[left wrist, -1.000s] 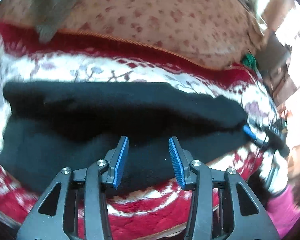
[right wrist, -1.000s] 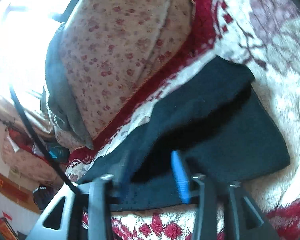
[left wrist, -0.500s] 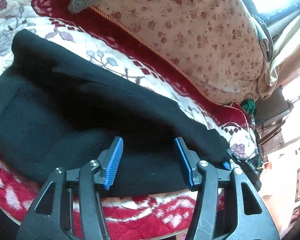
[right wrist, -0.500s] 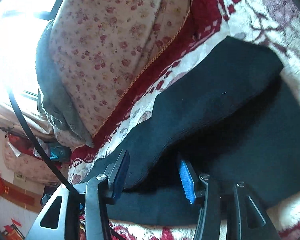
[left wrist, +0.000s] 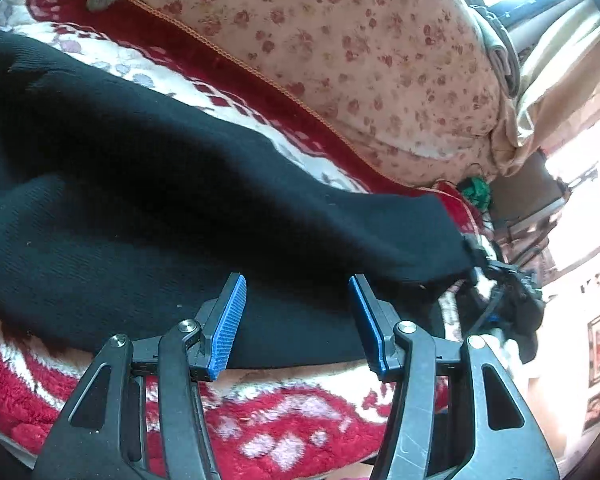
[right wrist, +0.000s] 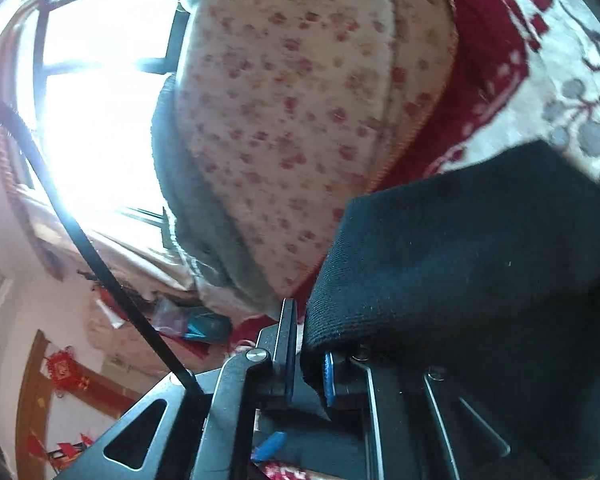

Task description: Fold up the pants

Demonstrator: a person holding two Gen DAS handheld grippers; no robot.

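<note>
Left wrist view: black knit pants (left wrist: 148, 216) are seen lying across a red-and-white plush blanket (left wrist: 260, 432) on what looks like a bed, with a floral quilt (left wrist: 340, 52) piled just behind. The left hand-held gripper (left wrist: 296, 320) is spread, nothing between its blue pads (left wrist: 228, 324), and hovers over the near hem side of the pants. An upper layer of the fabric is lifted toward the right, where the other gripper is dimly seen at the cloth's end.

Right wrist view: the right hand-held gripper (right wrist: 306, 364) is closing, and a corner of the pants (right wrist: 460, 264) is caught between its jaws, the cloth draping away to the right. A black cable (right wrist: 80, 236) crosses on the left.

Handling, as judged: the knit is soft, limp and light, likely to sag and slide between layers, so hold is best taken at a doubled edge or corner. The near edge is free; room is limited behind by the quilt, open toward the front.
</note>
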